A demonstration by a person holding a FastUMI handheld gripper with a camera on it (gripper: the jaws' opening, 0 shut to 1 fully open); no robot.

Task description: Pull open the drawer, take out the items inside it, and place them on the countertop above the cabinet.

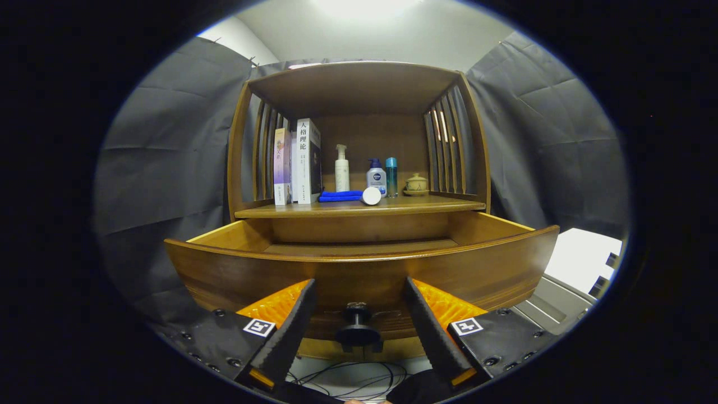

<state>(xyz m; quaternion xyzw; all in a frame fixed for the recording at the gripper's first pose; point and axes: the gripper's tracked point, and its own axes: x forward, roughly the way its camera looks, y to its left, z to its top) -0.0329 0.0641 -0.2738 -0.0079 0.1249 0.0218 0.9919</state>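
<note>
**Entry: wooden cabinet, drawer drawn out, gripper at the knob**

- Gripper (359, 331): fingers apart, one on each side of the dark round drawer knob (357, 331), neither visibly pressing on it. The straddle suits a pull by the knob.
- Drawer (359, 269): stands well out from the cabinet, its curved front just ahead of the fingers. Its floor is hidden behind the front panel, so contents cannot be told.
- Countertop (359, 209): the shelf directly above the drawer, the intended drop place. Bears two upright books (298, 163) at one end, a white pump bottle (341, 168), a blue folded cloth (340, 196), a white cylinder on its side (371, 195), a small blue-capped bottle (376, 175), a teal bottle (391, 177) and a lidded ceramic jar (416, 184).
- Judgement: opening appears done; reaching inside comes next.
</note>
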